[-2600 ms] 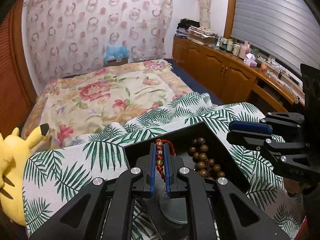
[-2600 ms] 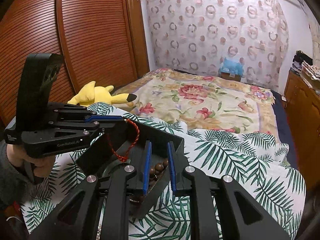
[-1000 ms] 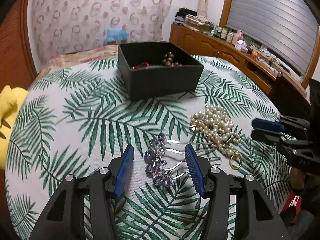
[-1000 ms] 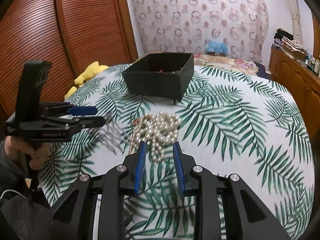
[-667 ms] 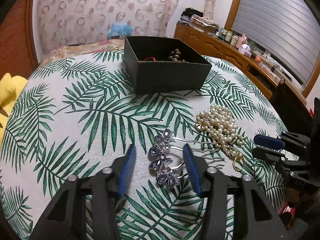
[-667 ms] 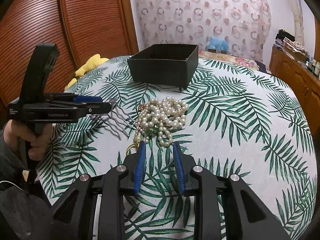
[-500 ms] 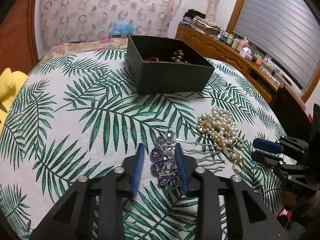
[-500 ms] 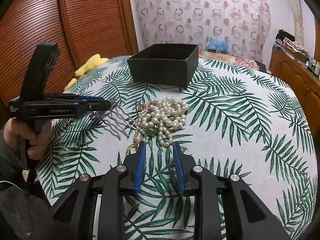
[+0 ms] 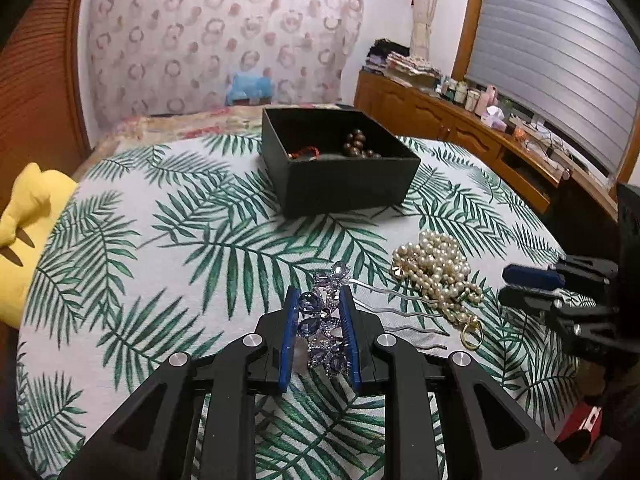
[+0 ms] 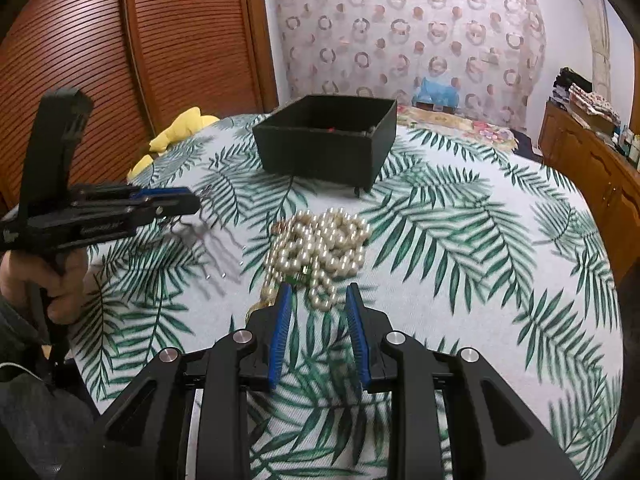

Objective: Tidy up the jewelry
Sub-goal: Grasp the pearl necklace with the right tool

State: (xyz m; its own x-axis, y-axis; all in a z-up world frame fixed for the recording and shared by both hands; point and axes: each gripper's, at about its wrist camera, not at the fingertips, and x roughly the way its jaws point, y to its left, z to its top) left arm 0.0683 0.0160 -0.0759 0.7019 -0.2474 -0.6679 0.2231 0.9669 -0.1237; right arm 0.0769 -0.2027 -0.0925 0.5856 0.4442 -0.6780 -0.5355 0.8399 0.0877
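Jaws of the left gripper (image 9: 320,332) have just been closing and now clamp the jewelled hair comb (image 9: 324,330); the right gripper (image 10: 318,332) hangs part open, empty. Nearer than the black box (image 9: 340,176), beside the pearl necklace (image 9: 436,272), the comb looks light and rigid, with thin prongs; gripping its jewelled head seems wise.
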